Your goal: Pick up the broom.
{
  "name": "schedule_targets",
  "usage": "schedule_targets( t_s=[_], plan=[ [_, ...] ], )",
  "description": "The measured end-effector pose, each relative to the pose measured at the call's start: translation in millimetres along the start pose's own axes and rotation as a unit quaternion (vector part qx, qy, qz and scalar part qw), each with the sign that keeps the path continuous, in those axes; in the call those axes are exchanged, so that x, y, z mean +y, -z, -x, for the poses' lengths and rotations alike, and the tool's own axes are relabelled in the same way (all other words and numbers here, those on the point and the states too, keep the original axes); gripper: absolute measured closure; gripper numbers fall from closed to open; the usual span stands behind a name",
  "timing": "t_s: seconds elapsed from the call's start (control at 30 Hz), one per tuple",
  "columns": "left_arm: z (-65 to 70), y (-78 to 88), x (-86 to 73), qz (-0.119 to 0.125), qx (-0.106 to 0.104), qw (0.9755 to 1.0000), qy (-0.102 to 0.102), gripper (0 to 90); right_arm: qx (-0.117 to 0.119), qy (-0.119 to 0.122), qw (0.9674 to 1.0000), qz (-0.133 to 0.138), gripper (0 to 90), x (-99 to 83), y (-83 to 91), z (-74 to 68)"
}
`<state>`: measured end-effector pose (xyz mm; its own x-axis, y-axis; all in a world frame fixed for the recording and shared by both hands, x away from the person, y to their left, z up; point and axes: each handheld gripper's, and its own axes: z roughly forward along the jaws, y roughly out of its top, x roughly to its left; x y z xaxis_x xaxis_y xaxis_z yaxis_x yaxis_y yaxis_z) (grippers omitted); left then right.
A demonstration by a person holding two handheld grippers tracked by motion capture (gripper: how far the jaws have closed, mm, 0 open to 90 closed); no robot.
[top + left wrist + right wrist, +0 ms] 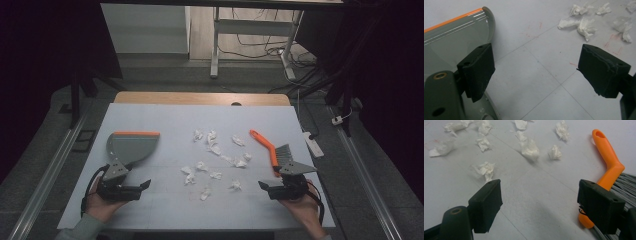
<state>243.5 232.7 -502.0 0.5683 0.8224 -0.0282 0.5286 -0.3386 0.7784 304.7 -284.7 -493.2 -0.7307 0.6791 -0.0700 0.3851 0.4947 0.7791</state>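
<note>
Lying loose across the middle of the white table (pixel 165 115), the crumpled paper scraps (pixel 215 160) make a scatter between the two tools, none gathered, none in the pan. To their left sits the grey dustpan (pixel 131 146) with its orange lip, mouth turned toward the far edge; nothing shows inside it. To their right lies the hand brush (pixel 272 150), orange handle angled toward the far side, grey bristles nearest the person. Left gripper (pixel 135 189) hovers just on the near side of the dustpan, jaws spread wide with nothing between them; in the left gripper view the pan's rim (pixel 461 20) shows past the left jaw, and bare table fills the gap. Right gripper (pixel 272 189) sits just near of the brush bristles, jaws likewise wide apart and empty; the right gripper view puts the brush handle (pixel 610 165) close by the right-hand jaw, whether touching I cannot tell, not between the pads. Judgement: the sweeping job looks to be at its very start. Neither tool is picked up, and every scrap remains to be brushed together and into the pan. Grasping brush and pan appears to be what comes first.
</note>
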Motion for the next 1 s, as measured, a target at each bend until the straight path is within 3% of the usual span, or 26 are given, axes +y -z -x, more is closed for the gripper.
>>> schedule_targets(
  t_s=[0.67,0.83,1.0],
  plan=[
    [2.2,-3.9,4.7,0.002,0.005,0.9999,-0.011,15.5,-0.004,0.009,0.9999,-0.012,21.2,4.6,0.6,-3.9],
    [0.3,-2.6,9.4,0.003,0.009,0.9998,-0.017,15.5,-0.002,0.004,0.9999,-0.014,21.4,14.7,2.5,-1.6],
    [-1.2,-2.3,9.5,0.003,0.009,0.9998,-0.018,15.6,-0.008,-0.007,0.9996,-0.025,21.8,39.0,5.7,4.3]
  ],
)
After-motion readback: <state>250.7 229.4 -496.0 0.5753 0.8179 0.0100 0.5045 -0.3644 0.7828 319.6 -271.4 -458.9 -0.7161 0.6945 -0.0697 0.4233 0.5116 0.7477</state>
